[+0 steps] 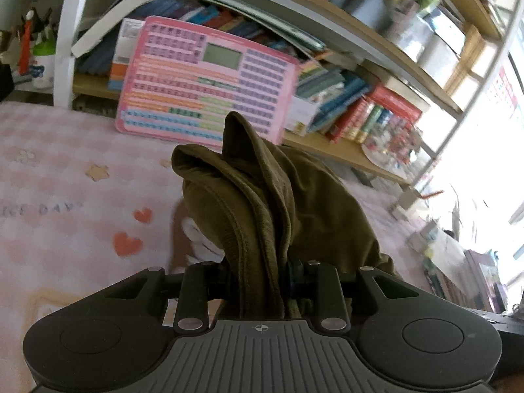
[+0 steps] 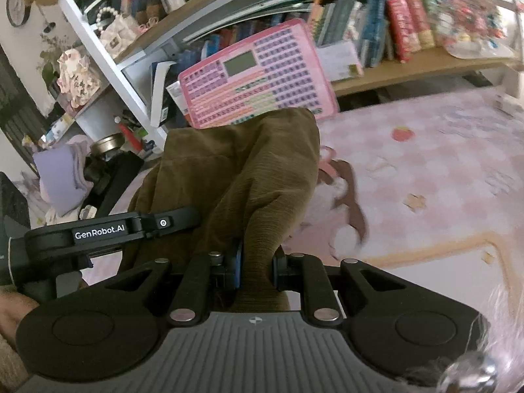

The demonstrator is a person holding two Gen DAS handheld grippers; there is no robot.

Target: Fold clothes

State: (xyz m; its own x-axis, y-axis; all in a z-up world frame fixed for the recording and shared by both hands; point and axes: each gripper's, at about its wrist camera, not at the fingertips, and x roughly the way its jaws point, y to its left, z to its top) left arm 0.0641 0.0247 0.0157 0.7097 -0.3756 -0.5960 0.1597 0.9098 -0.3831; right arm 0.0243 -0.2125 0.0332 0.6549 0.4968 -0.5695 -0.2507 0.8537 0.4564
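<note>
1. Left wrist view: the left gripper has its jaws drawn close on a bunched fold of the olive-green garment, and the cloth fills the gap between them. The garment rises from the jaws toward twelve o'clock, with stitched hems running along its folds and a peak at the top.
2. In the same view, the pink bed cover lies under the garment. From eight to ten o'clock it is open and flat, printed with red hearts and small stars.
3. The cover's far edge meets a bookshelf that runs from eleven o'clock round to two o'clock. A pink toy tablet leans against it at twelve o'clock, just behind the garment's peak. At three o'clock the picture is washed out by bright light.
4. Right wrist view: the right gripper is pinched nearly shut on a ribbed edge of the same garment, which spreads broad and loose toward eleven and twelve o'clock.
5. At nine o'clock the left gripper shows side-on, just beside the cloth; its jaws are hidden here.
6. From one to four o'clock the bed cover lies open, with a strawberry print and a brown printed figure near the garment's right edge.
7. The bookshelf closes the far edge at one o'clock; the tablet leans at twelve o'clock. A purple cloth lies at nine o'clock.
</note>
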